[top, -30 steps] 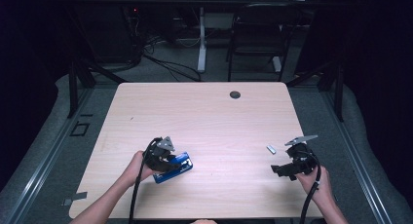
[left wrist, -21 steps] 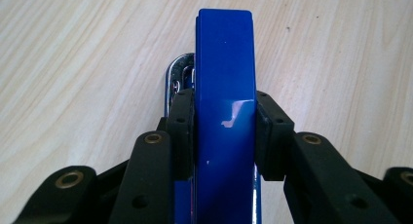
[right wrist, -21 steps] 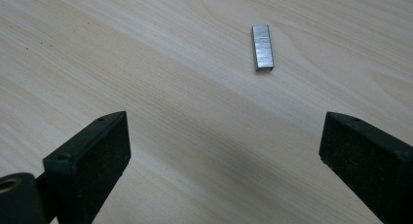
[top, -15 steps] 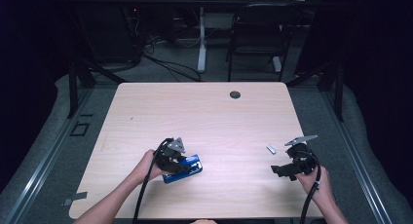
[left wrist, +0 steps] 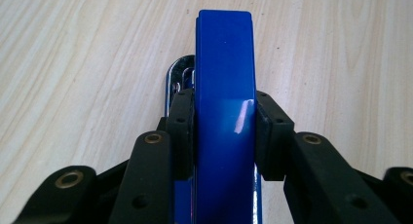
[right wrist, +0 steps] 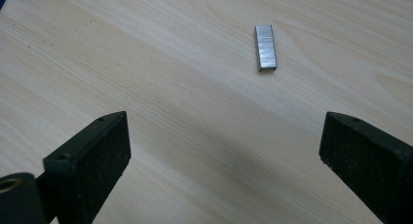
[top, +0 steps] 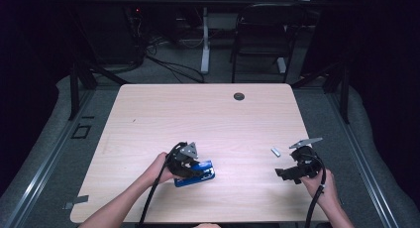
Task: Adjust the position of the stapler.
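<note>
High view: a pale wooden table [top: 148, 119] is seen from above, with two forearms entering from the bottom edge. Lower centre-left of the frame, the left gripper [top: 190, 167] is clamped on a blue stapler [top: 200, 172], which lies on the tabletop. At the lower right, the right gripper [top: 283, 173] is held low over the table with its jaws spread wide and nothing between them. A small strip of staples [top: 275, 151] lies on the wood just above and left of that gripper, apart from it. A dark round grommet [top: 239, 96] is set in the table near its far edge. Left gripper view: the stapler [left wrist: 225, 87] runs up the middle of the frame, its blue top gripped on both sides by the black pads [left wrist: 182, 131]; a chrome part is visible at its left flank, against the wood. Right gripper view: the two jaws stand far apart at the lower corners, and the staples [right wrist: 265, 47] lie flat on the wood in the upper right-centre, untouched.
</note>
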Available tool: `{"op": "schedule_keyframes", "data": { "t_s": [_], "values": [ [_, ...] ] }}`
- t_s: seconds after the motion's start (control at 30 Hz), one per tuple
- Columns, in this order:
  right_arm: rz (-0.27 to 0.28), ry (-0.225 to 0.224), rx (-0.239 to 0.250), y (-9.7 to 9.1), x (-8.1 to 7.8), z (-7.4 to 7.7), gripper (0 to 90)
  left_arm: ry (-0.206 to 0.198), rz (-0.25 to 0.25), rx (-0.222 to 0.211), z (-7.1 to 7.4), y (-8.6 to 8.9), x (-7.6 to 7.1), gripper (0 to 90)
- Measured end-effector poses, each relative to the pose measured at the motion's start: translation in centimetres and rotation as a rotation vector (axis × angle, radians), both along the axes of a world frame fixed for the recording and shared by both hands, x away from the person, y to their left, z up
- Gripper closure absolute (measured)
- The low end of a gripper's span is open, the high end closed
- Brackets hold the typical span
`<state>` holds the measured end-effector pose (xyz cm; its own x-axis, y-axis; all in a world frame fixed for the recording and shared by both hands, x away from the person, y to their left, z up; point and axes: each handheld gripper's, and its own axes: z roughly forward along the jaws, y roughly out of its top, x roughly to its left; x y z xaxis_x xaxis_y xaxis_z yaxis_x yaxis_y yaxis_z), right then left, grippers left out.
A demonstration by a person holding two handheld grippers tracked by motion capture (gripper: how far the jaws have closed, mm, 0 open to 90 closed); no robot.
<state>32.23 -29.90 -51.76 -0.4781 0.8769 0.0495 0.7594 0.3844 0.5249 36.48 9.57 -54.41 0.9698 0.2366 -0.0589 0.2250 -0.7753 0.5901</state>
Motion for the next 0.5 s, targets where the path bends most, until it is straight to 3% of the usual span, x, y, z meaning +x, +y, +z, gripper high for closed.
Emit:
{"op": "schedule_keyframes", "data": {
  "t_s": [0.5],
  "values": [
    [0.013,0.009,-0.007,0.2,0.1,-0.1,4.7,0.002,-0.086,-0.014,-0.1,-2.6,-0.2,65.7]
  ]
}}
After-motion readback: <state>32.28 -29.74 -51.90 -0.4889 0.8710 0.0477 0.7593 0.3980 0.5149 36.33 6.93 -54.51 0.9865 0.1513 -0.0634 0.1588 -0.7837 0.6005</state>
